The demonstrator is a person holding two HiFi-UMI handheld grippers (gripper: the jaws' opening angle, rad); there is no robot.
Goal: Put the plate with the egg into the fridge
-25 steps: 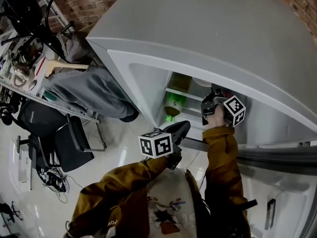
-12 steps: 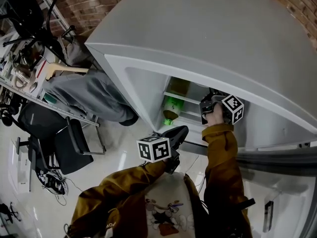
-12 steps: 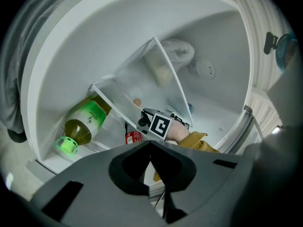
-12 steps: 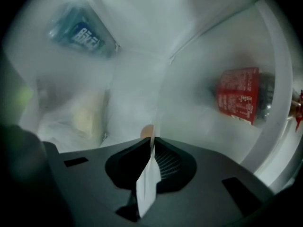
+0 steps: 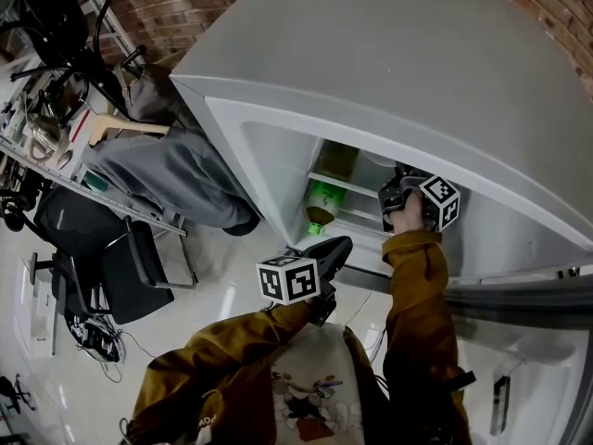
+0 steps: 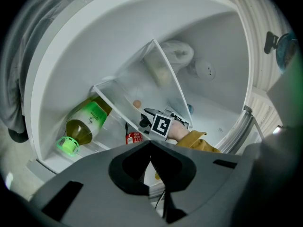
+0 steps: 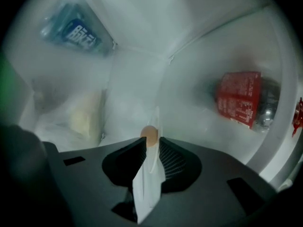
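The open fridge (image 5: 417, 72) fills the head view. My right gripper (image 7: 150, 143) reaches into it at a shelf, and its jaws are opening. The thin white plate (image 7: 147, 178) stands edge-on between them, with a gap at the right pad. The brown egg (image 7: 149, 135) sits on the plate just past the jaw tips. From the left gripper view the egg (image 6: 137, 104) shows on the glass shelf beside the right gripper (image 6: 161, 125). My left gripper (image 6: 150, 143) hangs shut and empty below the fridge opening. It is the one lower and further left (image 5: 326, 251) in the head view.
A green-capped bottle (image 6: 85, 126) lies in the lower left of the fridge, a red can (image 6: 133, 137) near it. A red-labelled bottle (image 7: 241, 103), a blue-labelled bottle (image 7: 80, 32) and a pale bag (image 7: 85, 117) lie inside. A person in grey trousers (image 5: 167, 170) and a chair (image 5: 102, 248) are left.
The right gripper has stayed at the fridge shelf and the left gripper below the opening. Both have only shifted slightly in the head view.
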